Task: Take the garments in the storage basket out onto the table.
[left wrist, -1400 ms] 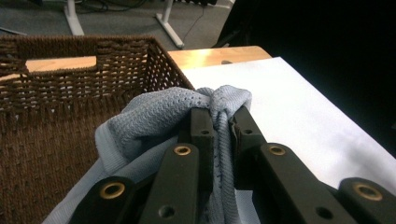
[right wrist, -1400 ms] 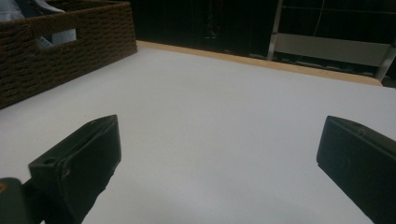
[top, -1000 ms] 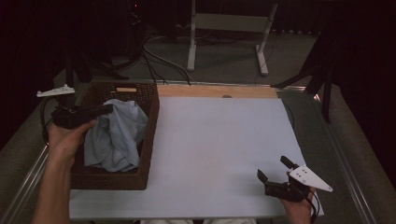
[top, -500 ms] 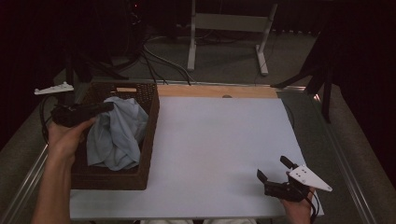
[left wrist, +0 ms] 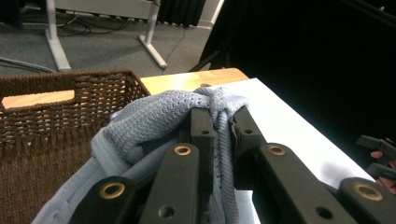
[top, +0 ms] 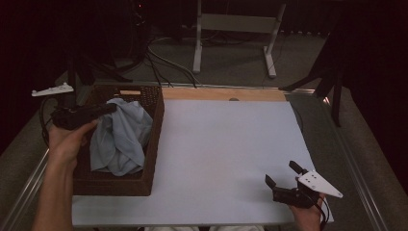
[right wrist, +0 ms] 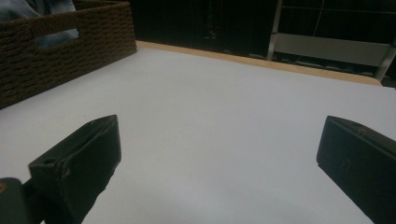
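A light blue cloth [top: 120,137] lies bunched in a dark brown wicker basket [top: 151,144] at the table's left side. My left gripper [top: 108,109] is over the basket and shut on a fold of the cloth. In the left gripper view the two black jaws pinch the knit blue cloth [left wrist: 154,119] between them, with the left gripper [left wrist: 223,122] at its top edge. My right gripper [top: 283,174] rests near the table's front right corner, its jaws wide apart with nothing between them. In the right gripper view the right gripper [right wrist: 219,140] faces bare white tabletop.
The white table top [top: 226,154] stretches between basket and right hand, with a wooden strip [top: 221,94] along its far edge. Beyond the table stand a metal frame leg [top: 197,43] and cables on grey floor. The basket [right wrist: 56,51] sits far left in the right gripper view.
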`<state>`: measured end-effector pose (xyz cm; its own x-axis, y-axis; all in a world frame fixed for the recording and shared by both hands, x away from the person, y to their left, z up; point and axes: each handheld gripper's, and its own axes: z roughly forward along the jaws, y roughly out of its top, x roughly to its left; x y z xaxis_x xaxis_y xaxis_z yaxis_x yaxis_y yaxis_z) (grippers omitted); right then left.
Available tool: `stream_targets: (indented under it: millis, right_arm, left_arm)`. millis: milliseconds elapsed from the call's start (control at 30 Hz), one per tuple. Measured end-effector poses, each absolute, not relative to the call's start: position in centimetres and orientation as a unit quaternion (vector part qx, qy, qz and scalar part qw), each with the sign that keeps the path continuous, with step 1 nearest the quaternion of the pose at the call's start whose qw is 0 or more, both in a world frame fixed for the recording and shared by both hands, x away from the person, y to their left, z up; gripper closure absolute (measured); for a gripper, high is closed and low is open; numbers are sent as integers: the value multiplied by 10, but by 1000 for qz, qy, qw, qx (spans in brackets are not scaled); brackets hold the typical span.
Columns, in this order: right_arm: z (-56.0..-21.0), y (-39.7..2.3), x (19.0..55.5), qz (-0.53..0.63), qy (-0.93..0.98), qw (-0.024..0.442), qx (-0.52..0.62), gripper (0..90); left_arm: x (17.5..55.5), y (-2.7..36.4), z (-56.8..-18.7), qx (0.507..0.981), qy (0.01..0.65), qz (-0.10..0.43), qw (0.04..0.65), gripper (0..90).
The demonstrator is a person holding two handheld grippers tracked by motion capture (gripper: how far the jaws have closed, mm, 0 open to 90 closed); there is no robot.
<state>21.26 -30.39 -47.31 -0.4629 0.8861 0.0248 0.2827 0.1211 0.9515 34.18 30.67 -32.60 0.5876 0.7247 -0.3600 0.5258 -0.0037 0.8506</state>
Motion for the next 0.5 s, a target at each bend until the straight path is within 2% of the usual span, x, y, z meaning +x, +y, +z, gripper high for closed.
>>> stream_targets:
  millis: [500]
  right_arm:
    - [-473,-304,213,510,686,296,426,2]
  left_arm:
    - [342,302,-317,700,436,89,559,847]
